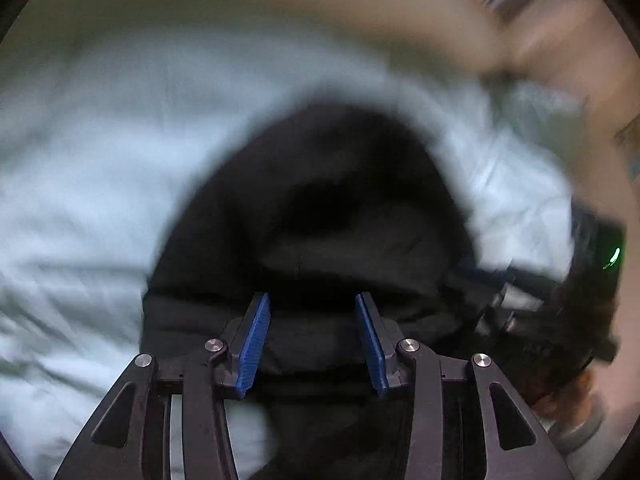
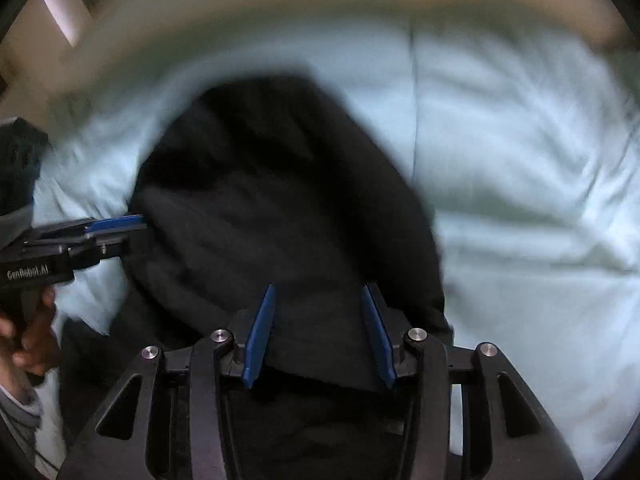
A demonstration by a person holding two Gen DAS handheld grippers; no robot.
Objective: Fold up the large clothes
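A large black garment (image 1: pixel 320 208) lies bunched on a pale blue bed sheet (image 1: pixel 80 168); it also shows in the right wrist view (image 2: pixel 272 200). My left gripper (image 1: pixel 312 300) is open, its blue pads (image 1: pixel 256 340) standing wide apart over the near edge of the garment. My right gripper (image 2: pixel 320 292) is open too, its blue pads (image 2: pixel 378 340) apart above the black cloth. The left gripper also shows from the side in the right wrist view (image 2: pixel 136 224), at the garment's left edge. Both views are motion-blurred.
The sheet (image 2: pixel 520 184) spreads wide to the right of the garment. A beige headboard or wall (image 2: pixel 320 4) runs along the far side. The person's hand (image 2: pixel 32 344) holds the left gripper's handle. The right gripper's body (image 1: pixel 592 264) shows at right.
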